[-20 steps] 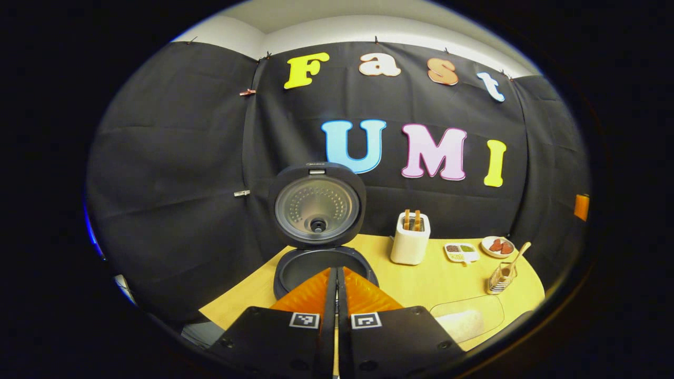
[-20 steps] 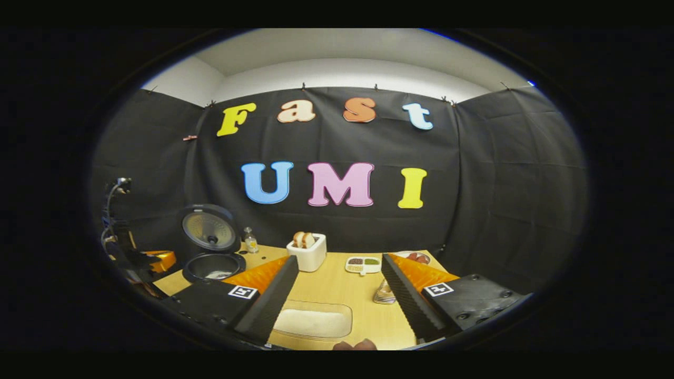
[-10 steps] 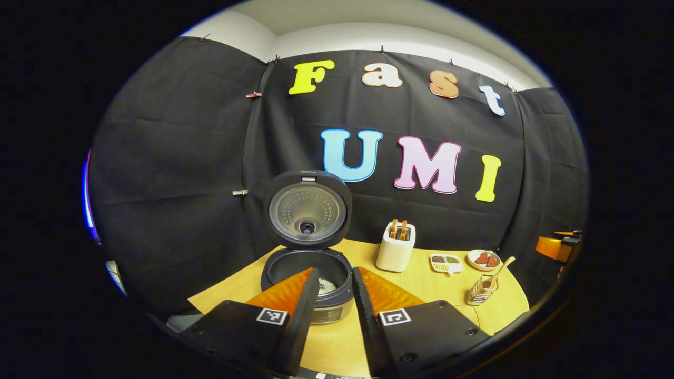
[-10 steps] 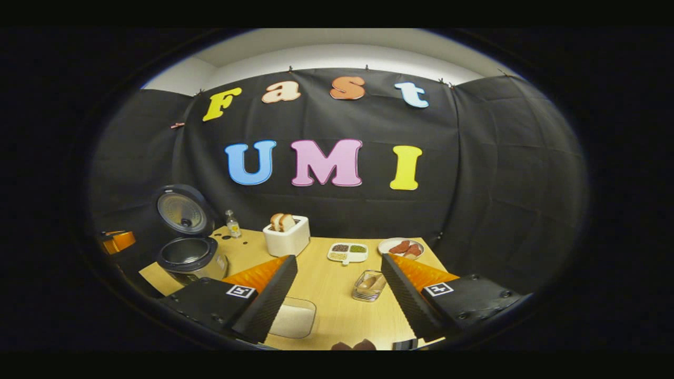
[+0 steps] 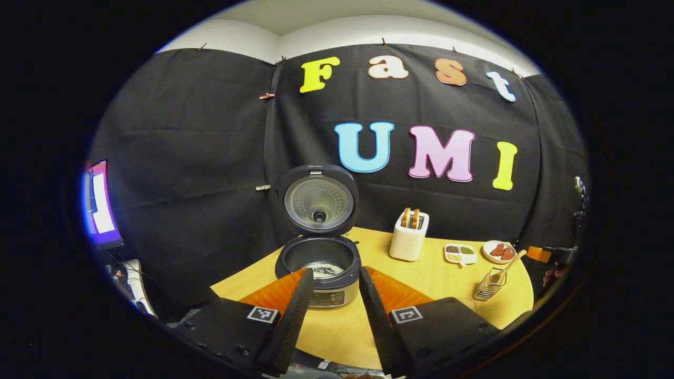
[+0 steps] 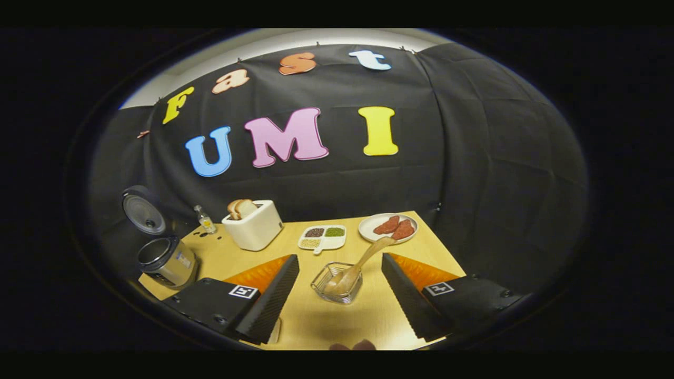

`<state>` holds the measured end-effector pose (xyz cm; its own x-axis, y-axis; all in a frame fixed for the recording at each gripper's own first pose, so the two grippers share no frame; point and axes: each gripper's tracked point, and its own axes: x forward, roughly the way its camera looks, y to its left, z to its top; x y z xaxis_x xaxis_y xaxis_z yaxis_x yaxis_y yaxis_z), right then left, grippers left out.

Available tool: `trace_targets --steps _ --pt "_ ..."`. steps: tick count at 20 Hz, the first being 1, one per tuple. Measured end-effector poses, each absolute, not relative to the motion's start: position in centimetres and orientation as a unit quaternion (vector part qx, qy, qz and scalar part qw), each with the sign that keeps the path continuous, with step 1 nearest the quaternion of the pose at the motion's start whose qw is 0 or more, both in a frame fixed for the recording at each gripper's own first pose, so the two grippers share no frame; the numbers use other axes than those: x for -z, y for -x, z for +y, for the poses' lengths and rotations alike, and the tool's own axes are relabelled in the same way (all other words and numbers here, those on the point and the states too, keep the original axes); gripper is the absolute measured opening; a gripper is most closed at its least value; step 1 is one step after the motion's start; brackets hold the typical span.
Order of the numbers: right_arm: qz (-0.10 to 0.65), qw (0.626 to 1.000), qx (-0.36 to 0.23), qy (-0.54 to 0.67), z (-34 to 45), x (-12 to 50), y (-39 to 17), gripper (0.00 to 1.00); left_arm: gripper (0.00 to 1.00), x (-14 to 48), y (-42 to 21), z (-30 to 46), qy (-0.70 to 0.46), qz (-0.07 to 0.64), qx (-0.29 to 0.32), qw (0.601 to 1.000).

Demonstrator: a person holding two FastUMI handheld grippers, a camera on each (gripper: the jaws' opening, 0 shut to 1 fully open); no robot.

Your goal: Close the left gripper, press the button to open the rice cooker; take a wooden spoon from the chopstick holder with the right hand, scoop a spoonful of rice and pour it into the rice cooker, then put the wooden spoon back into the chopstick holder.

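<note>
The rice cooker stands open, its lid upright and some white rice in the pot. My left gripper is open just in front of it, holding nothing. Far right on the table, the wooden spoon leans in the wire chopstick holder. In the right gripper view the chopstick holder and the spoon sit between the open fingers of my right gripper, which touch neither. The cooker is at far left there.
On the yellow table stand a white toaster with bread, a small bottle, a divided dish of grains and a plate of sausage. A lit screen glows at the left, off the table.
My left gripper went from shut to open and drew back from the cooker. My right gripper swung right and closer, bringing the chopstick holder between its fingers.
</note>
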<state>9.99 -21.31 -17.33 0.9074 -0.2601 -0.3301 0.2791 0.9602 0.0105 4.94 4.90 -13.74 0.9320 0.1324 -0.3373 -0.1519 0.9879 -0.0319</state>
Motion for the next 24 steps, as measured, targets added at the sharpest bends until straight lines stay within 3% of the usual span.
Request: trace_targets --steps 6,7,9,14,18,19,21,24 --pt "0.199 0.966 0.163 -0.04 -26.1 23.0 -13.9 0.99 0.66 13.9 -4.5 3.1 0.012 0.193 -0.082 0.978" --pt "0.207 0.963 0.166 -0.046 -26.6 24.2 -14.5 0.92 0.66 13.9 -4.3 2.8 0.01 0.197 -0.079 0.977" --pt "0.213 0.961 0.17 -0.054 -27.2 25.5 -15.9 0.98 0.67 14.0 -4.1 2.6 0.002 0.203 -0.076 0.976" --pt "0.226 0.951 0.19 -0.09 -28.6 27.9 -18.0 0.93 0.7 14.6 -3.7 2.8 0.012 0.218 -0.082 0.973" --pt "0.229 0.948 0.191 -0.113 -28.4 28.5 -18.9 0.76 0.71 14.7 -3.4 3.2 0.008 0.222 -0.084 0.971" --pt "0.227 0.947 0.196 -0.115 -28.7 28.3 -19.0 0.58 0.71 14.8 -3.3 3.2 0.009 0.223 -0.083 0.971" --pt "0.221 0.947 0.196 -0.123 -28.4 28.0 -19.4 0.35 0.71 14.9 -3.1 3.2 0.01 0.227 -0.084 0.97" --pt "0.226 0.944 0.182 -0.16 -27.7 28.1 -19.8 0.23 0.71 14.9 -2.7 2.9 0.009 0.226 -0.081 0.971"
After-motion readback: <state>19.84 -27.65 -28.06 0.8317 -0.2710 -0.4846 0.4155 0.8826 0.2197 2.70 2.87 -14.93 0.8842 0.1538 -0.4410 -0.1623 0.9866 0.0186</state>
